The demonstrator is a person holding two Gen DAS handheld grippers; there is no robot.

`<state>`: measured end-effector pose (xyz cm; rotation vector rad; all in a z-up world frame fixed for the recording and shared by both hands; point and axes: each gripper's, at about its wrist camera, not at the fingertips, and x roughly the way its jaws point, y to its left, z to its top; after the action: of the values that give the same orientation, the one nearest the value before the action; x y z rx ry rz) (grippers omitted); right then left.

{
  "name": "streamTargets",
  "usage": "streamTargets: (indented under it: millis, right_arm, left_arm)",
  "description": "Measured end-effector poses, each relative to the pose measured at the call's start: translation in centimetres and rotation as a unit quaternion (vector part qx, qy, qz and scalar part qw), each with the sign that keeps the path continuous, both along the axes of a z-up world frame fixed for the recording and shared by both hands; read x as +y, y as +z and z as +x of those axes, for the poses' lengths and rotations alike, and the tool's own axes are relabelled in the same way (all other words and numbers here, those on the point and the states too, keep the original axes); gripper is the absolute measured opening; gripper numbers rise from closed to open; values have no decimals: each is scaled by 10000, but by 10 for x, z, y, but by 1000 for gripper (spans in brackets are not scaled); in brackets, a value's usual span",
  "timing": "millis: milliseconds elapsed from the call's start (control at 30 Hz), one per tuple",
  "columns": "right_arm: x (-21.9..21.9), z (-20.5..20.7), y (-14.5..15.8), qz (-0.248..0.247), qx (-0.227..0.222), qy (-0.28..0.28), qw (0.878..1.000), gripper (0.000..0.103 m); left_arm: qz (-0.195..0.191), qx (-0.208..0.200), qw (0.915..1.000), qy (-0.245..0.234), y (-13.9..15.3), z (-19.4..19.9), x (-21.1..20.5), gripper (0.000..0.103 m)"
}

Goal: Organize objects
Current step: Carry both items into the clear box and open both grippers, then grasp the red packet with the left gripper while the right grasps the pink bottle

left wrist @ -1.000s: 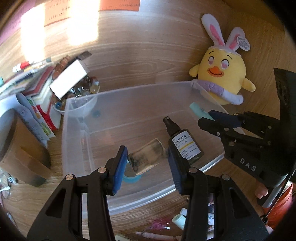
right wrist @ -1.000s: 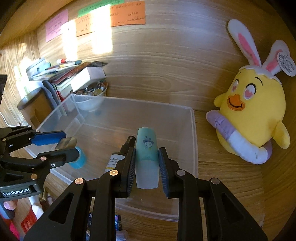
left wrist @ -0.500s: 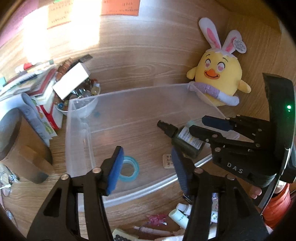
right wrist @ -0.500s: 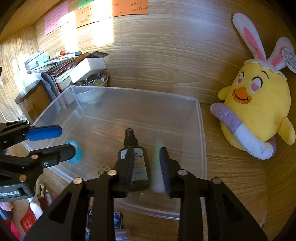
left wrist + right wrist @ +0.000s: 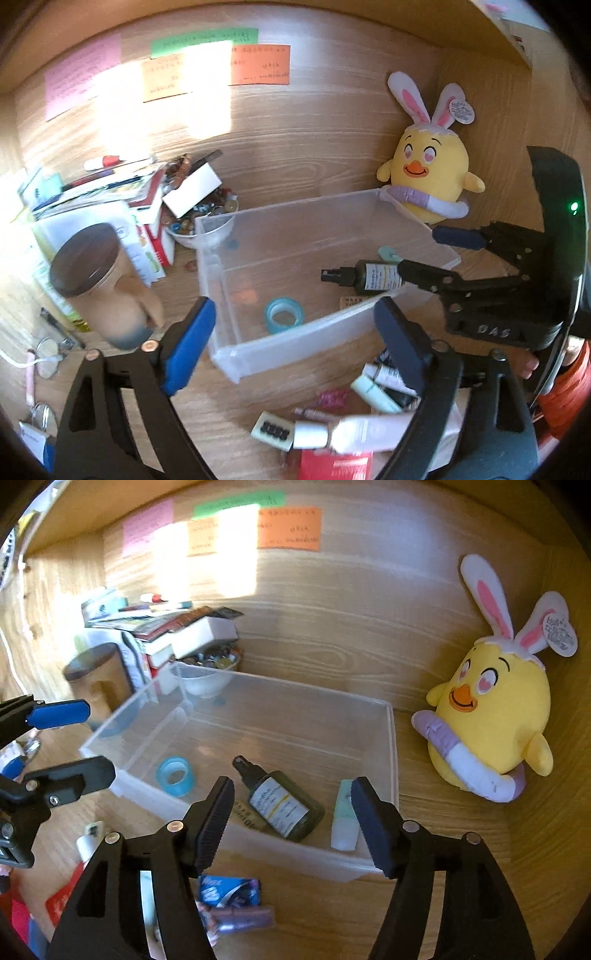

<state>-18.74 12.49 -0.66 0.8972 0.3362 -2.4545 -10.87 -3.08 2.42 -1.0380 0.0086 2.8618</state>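
Note:
A clear plastic bin (image 5: 295,347) (image 5: 391,746) stands on the wooden desk. In it lie a blue tape roll (image 5: 284,315) (image 5: 175,775), a dark spray bottle (image 5: 369,277) (image 5: 280,805), a mint tube (image 5: 345,816) (image 5: 388,254) and a small label card (image 5: 351,302). My left gripper (image 5: 293,302) (image 5: 99,741) hovers over the bin's near left edge, jaws opening, with nothing gripped. My right gripper (image 5: 292,781) (image 5: 419,249) hangs over the near right edge, jaws also opening, and holds nothing.
A yellow plush chick with rabbit ears (image 5: 428,177) (image 5: 491,716) sits right of the bin. A brown-lidded canister (image 5: 99,288), stacked books (image 5: 159,627) and a bowl of small items (image 5: 199,221) crowd the left. Loose tubes and packets (image 5: 369,391) lie before the bin.
The left gripper let the tape roll drop and the right released the mint tube; both now lie in the bin. Both sets of jaws widened and both grippers drew back and up.

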Motion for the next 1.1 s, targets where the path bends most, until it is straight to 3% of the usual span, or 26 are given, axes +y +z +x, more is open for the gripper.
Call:
streamTargets:
  millis: [433,800,1100]
  right_arm:
    - [-14,66,0,-14,202,692,9974,66]
    - [-65,101,-33,289,-184,1492,9882,66]
    - [-91,108,-48,577,-489,1824,9803,63]
  left_arm:
    - [79,-325,9991,252,-29,57,-20,91]
    - [-2,-487,9979,421,-51,93,-39,91]
    - [151,-556,9979,305,-62,103,-45,91]
